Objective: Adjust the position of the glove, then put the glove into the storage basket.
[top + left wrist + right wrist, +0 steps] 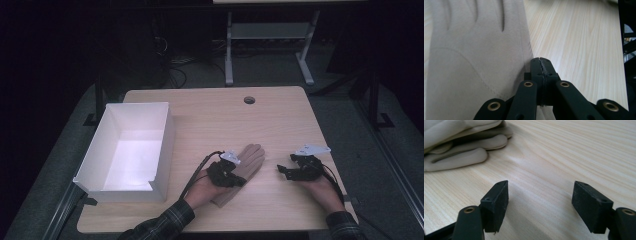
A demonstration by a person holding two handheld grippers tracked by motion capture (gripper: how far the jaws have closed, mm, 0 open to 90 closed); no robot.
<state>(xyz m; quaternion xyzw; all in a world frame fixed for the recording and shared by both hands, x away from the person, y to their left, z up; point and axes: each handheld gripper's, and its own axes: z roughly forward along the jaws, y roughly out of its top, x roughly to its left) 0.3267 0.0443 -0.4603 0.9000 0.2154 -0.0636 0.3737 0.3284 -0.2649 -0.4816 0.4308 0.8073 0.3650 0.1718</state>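
**Observer:** What worries you from here?

**Operator:** The tabletop [280, 120] is slick and the white box [127, 150] sits well off to the far side of my left hand-held gripper [226, 172]. If I drag toward it, the beige glove [245, 167] could slide out, since I seem to pinch only its edge.

**Observer:** How firm is that pinch?

**Operator:** In the left gripper view the jaws are fully closed, right at the glove's side seam. I can't tell whether cloth is actually caught.

**Observer:** And the other one?

**Operator:** My right hand-held gripper [295, 170] lies low over bare wood, jaws spread wide, holding nothing. The glove's fingers [461, 157] lie ahead of it, apart. Both forearms come in flat, palms cradling the grippers.
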